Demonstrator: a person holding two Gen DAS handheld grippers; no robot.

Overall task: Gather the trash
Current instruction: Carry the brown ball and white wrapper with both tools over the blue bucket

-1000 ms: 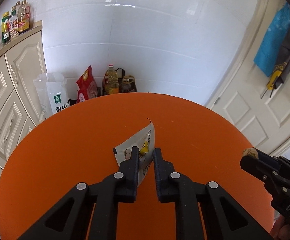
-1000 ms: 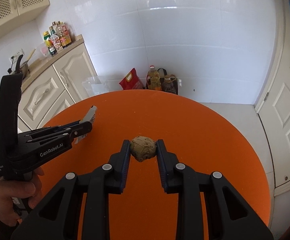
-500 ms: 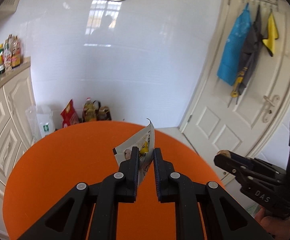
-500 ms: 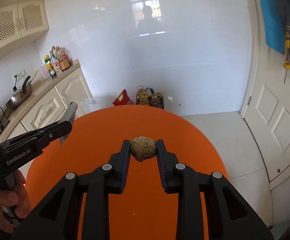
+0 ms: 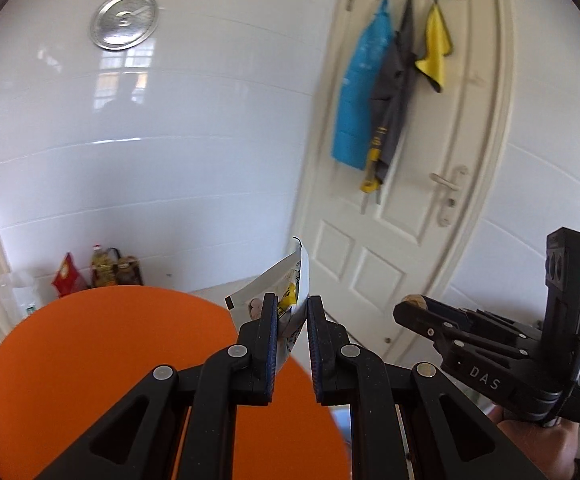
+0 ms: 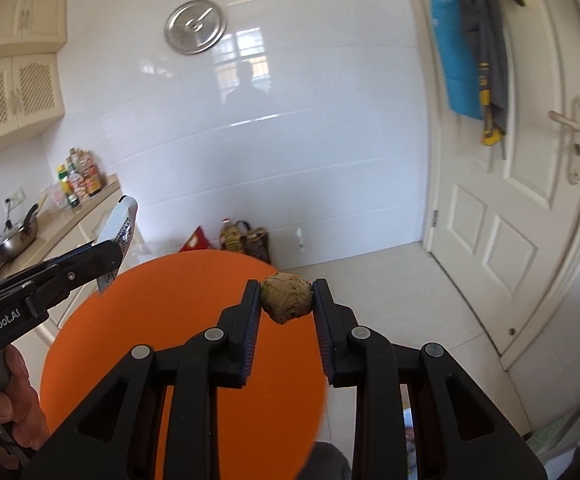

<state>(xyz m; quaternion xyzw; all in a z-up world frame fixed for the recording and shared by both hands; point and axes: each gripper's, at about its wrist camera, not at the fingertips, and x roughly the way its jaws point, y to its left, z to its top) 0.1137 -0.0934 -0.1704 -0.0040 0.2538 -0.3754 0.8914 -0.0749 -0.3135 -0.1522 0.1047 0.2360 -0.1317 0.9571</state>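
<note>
My left gripper (image 5: pixel 293 305) is shut on a white snack wrapper (image 5: pixel 290 284) with yellow print, held up in the air past the right rim of the round orange table (image 5: pixel 102 352). My right gripper (image 6: pixel 286 292) is shut on a brown crumpled paper ball (image 6: pixel 287 297), held above the table's far right edge (image 6: pixel 194 300). In the right wrist view the left gripper (image 6: pixel 106 258) shows at the left with the wrapper (image 6: pixel 118 224) sticking up. In the left wrist view the right gripper (image 5: pixel 405 308) shows at the right with the ball (image 5: pixel 413 299) at its tip.
A white door (image 5: pixel 409 184) with hanging cloths (image 5: pixel 369 92) stands to the right. Bags and oil bottles (image 6: pixel 234 238) sit on the floor by the tiled wall. Cream cabinets with a wok (image 6: pixel 14 240) line the left.
Both grippers have risen and swung right with their loads; the table has dropped lower and left in both views, and the door has come into view.
</note>
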